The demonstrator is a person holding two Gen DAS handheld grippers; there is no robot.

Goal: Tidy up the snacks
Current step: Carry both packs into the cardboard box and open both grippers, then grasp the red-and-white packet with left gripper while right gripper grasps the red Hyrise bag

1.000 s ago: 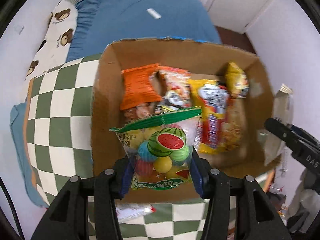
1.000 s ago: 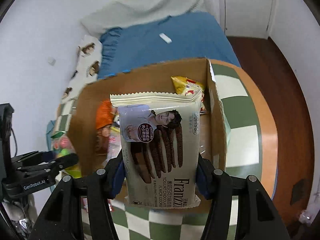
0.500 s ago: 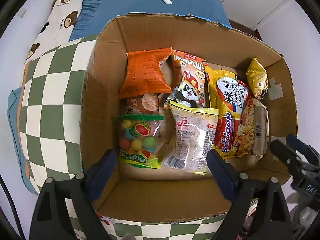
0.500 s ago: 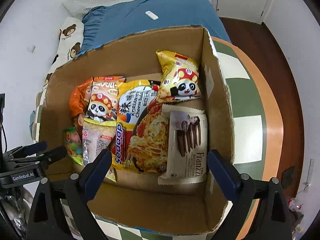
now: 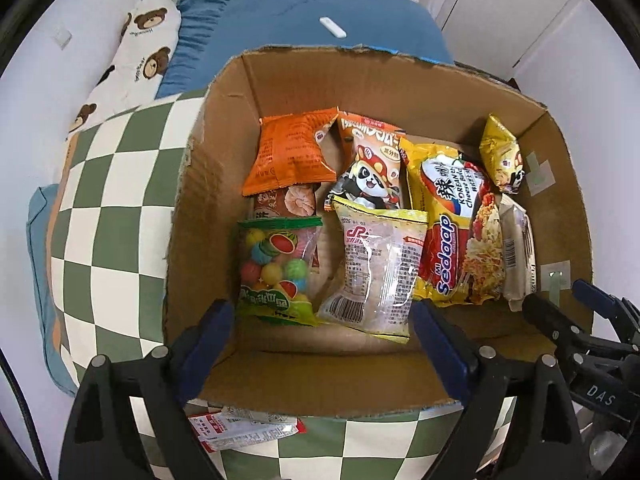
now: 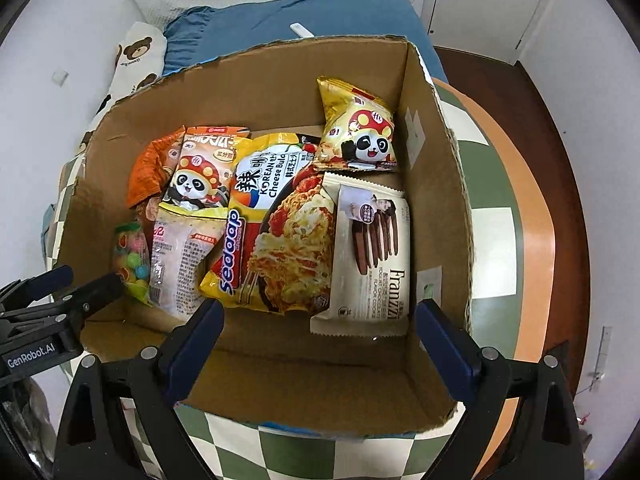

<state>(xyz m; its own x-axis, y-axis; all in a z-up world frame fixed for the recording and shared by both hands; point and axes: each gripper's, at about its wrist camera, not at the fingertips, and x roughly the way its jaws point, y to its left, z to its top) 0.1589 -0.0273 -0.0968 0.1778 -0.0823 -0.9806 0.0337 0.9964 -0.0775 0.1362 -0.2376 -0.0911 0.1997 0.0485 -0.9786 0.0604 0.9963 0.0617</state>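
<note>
A cardboard box [image 5: 208, 184] [image 6: 436, 184] on the checked table holds several snack packs. The watermelon candy bag [image 5: 276, 268] [image 6: 130, 256] lies at the box's front left. The Franzzi cookie pack [image 6: 368, 256] [image 5: 518, 256] lies at the front right. Between them lie a clear bun pack [image 5: 376, 272], a yellow noodle pack [image 6: 280, 220] and panda snack bags [image 6: 360, 128]. My left gripper [image 5: 320, 340] is open and empty above the box's near edge. My right gripper [image 6: 320, 340] is open and empty too.
A red and white packet [image 5: 240, 428] lies on the green checked tablecloth [image 5: 104, 240] in front of the box. A blue bed [image 5: 300, 20] with a bear pillow [image 5: 132, 64] stands behind the table. The table's orange rim [image 6: 532, 216] curves on the right.
One second ago each gripper was shut on a pack above the box. Both opened and dropped the candy bag and cookie pack into it. Since then both have drawn back slightly.
</note>
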